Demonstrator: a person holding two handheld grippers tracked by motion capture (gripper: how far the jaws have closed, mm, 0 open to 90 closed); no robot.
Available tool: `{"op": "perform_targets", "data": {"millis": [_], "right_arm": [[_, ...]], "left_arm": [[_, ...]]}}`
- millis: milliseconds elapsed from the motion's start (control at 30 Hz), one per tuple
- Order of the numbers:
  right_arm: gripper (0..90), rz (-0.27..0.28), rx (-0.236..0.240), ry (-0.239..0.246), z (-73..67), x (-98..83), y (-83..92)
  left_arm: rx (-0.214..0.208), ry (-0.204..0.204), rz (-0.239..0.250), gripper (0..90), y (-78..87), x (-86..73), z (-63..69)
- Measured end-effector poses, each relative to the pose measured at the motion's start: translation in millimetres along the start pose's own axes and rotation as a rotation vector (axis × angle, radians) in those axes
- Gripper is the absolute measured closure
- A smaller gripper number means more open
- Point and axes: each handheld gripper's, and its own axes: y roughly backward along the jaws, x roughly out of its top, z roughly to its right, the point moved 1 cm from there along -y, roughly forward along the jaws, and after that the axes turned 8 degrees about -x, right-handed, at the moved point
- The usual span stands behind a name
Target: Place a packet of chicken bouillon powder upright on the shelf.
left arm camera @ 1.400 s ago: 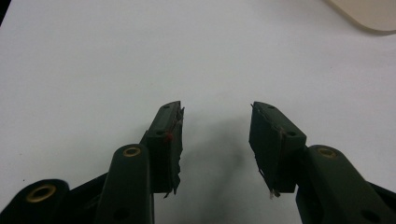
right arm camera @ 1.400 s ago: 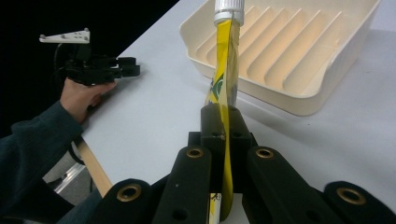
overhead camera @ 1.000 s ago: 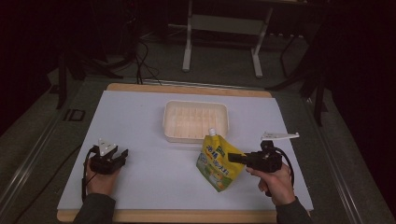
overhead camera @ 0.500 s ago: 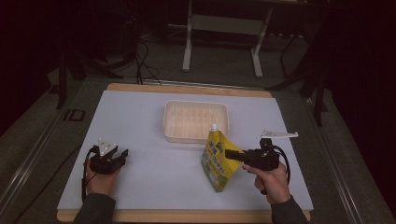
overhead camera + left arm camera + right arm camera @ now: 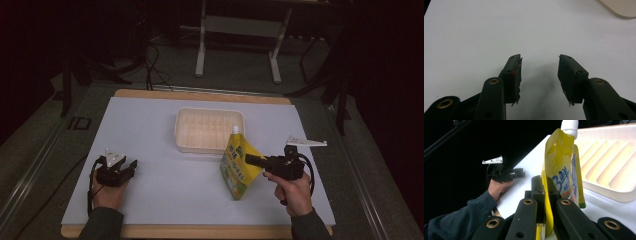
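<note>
Right gripper (image 5: 251, 160) near front edge of table (image 5: 150, 120), jaws squeezed tight on side edge of yellow pouch (image 5: 239, 167). Pouch stands upright, white cap (image 5: 569, 125) on top, bottom on table. Left gripper (image 5: 539, 75) rests low on table, jaws wide apart, nothing between. Farther back, cream tray (image 5: 209, 129), just behind pouch.

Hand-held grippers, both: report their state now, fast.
Left hand-held gripper: open, nothing between its jaws, over the white table.
Right hand-held gripper: shut on the yellow spout pouch, held upright.
</note>
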Motion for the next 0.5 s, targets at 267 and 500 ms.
{"op": "perform_targets", "data": {"millis": [267, 500], "right_arm": [[90.0, 0.021, -0.013, 0.005, -1.1, 5.2, 0.5], [90.0, 0.039, -0.016, 0.009, -2.7, 9.1, 2.5]], "left_arm": [[-0.001, 0.000, 0.001, 52.9, 0.0, 0.0, 0.0], [-0.001, 0.001, 0.000, 52.9, 0.1, 0.0, -0.1]]}}
